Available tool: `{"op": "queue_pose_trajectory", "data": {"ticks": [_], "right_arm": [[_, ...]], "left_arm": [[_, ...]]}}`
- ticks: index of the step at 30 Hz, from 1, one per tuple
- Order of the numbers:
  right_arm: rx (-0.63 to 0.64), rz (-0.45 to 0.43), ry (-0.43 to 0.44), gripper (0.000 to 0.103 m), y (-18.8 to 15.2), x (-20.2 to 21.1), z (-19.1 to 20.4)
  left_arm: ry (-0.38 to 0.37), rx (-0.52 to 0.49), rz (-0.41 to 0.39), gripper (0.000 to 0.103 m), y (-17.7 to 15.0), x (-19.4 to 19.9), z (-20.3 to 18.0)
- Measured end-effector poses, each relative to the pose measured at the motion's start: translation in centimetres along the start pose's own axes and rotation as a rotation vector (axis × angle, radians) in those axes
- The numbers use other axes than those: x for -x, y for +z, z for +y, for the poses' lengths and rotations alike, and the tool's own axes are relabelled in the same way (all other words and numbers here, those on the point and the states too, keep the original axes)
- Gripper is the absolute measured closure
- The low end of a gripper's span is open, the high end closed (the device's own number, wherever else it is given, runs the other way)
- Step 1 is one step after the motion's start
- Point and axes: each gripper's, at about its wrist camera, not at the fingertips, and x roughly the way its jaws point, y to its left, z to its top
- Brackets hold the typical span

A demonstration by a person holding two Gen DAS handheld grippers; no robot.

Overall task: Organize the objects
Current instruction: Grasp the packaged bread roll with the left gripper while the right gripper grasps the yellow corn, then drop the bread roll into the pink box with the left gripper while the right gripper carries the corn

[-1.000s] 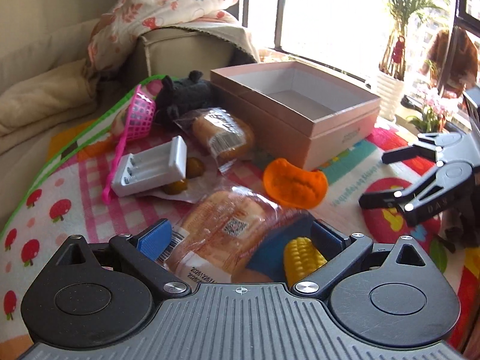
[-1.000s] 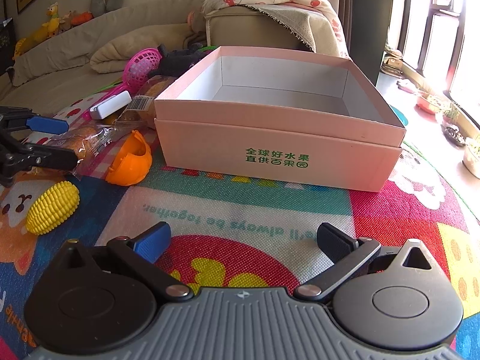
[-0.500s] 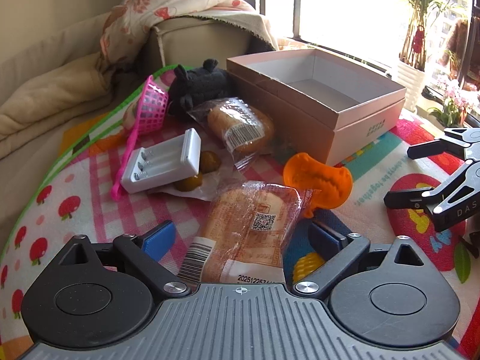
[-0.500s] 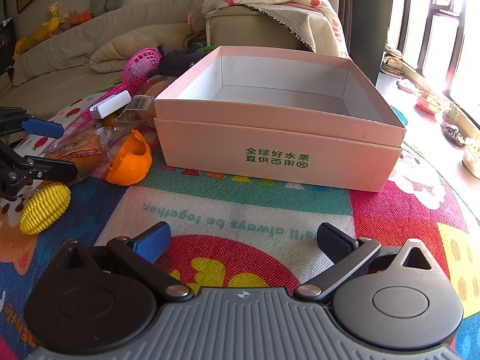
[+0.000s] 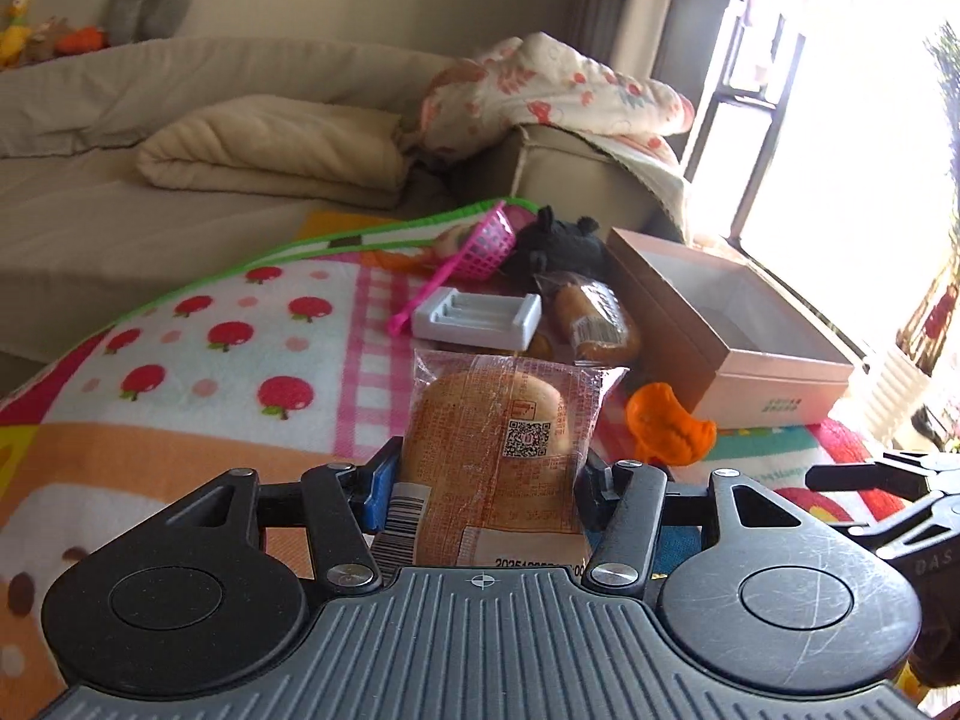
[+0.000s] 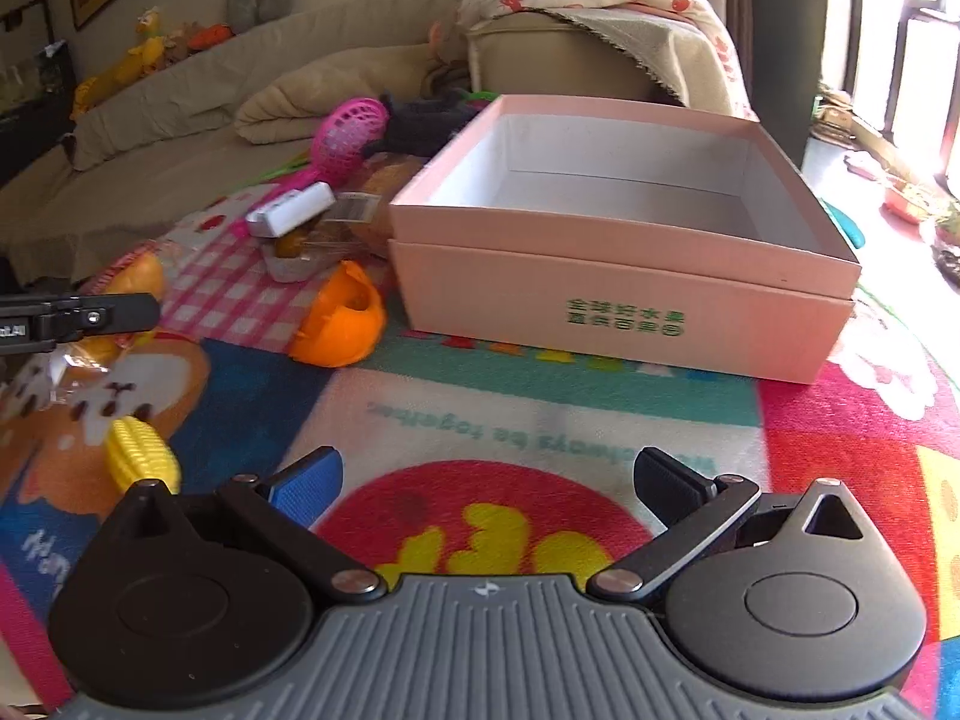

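Left wrist view: left gripper [image 5: 486, 483] closing on a wrapped bun [image 5: 501, 450], pads already pressing the wrapper on both sides, bun standing lengthwise between them and lifted off the mat [image 5: 252, 360]. Box [image 5: 720, 324] open and empty at the mat's far right edge, beside the window. Between bun and box: orange cup [image 5: 669, 426] close to the box's near corner, second bun [image 5: 591, 318], white tray [image 5: 477, 315], pink scoop [image 5: 474, 252] and dark plush [image 5: 561, 240] toward the mat's far edge. Best squeezed only until the wrapper stops slipping; soft bread, likely to crush under more. Worth keeping level and carrying high enough to clear the box wall, passing over the orange cup rather than through it

Right wrist view: right gripper [image 6: 486, 483] wide open, nothing between the pads, hovering over the mat's [image 6: 540, 396] red circle in front of the box [image 6: 624, 300]. Box interior bare, plenty of room. Toy corn [image 6: 141, 459] on the mat near the left edge, left gripper's [image 6: 78, 318] finger visible above it with the bun partly hidden behind. Sensible to hold the right gripper clear of the box front, or send it for the corn, so both grippers do not meet over the box; bun best lowered against a far wall to leave space
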Motion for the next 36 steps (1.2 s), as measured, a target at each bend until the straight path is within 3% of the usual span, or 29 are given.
{"op": "queue_pose_trajectory", "data": {"ticks": [2, 7, 8, 10, 12, 15, 20, 25, 31, 36], "right_arm": [[0.097, -0.015, 0.103, 0.0, 0.2, 0.7, 3.1], [0.345, 0.017, 0.214, 0.003, 0.1, -0.8, 10.7], [0.372, 0.046, 0.232, 0.008, 0.0, -1.4, 11.8], [0.407, 0.113, 0.235, 0.039, -0.1, -2.6, 13.2], [0.416, 0.156, 0.22, 0.057, -0.5, -3.0, 13.8], [0.429, 0.15, 0.206, 0.072, -0.9, -2.0, 13.2], [0.361, 0.104, 0.15, 0.072, -1.2, 1.3, 8.6], [0.243, 0.012, 0.038, 0.072, -1.9, 5.4, 2.9], [0.164, -0.128, -0.107, 0.072, -3.5, 9.3, -1.6], [0.099, -0.17, -0.136, 0.072, -4.2, 10.4, -3.6]], "left_arm": [[0.021, 0.04, -0.034, 0.043, -0.7, 1.4, 0.6], [0.032, 0.095, -0.043, 0.043, -1.8, 2.8, 1.8], [0.035, 0.098, -0.038, 0.043, -1.9, 3.0, 1.9], [0.043, 0.085, -0.029, 0.043, -2.4, 3.6, 1.9], [0.046, 0.078, -0.029, 0.043, -2.8, 4.2, 1.7], [0.049, 0.076, -0.018, 0.043, -3.2, 4.7, 1.3], [0.025, 0.026, 0.027, 0.043, -3.3, 4.5, -0.8], [-0.066, -0.048, 0.048, 0.043, -1.7, 3.4, -5.2], [-0.186, -0.116, 0.012, 0.043, 4.2, -0.1, -12.0], [-0.224, -0.13, -0.039, 0.043, 9.3, -6.0, -18.1]]}}
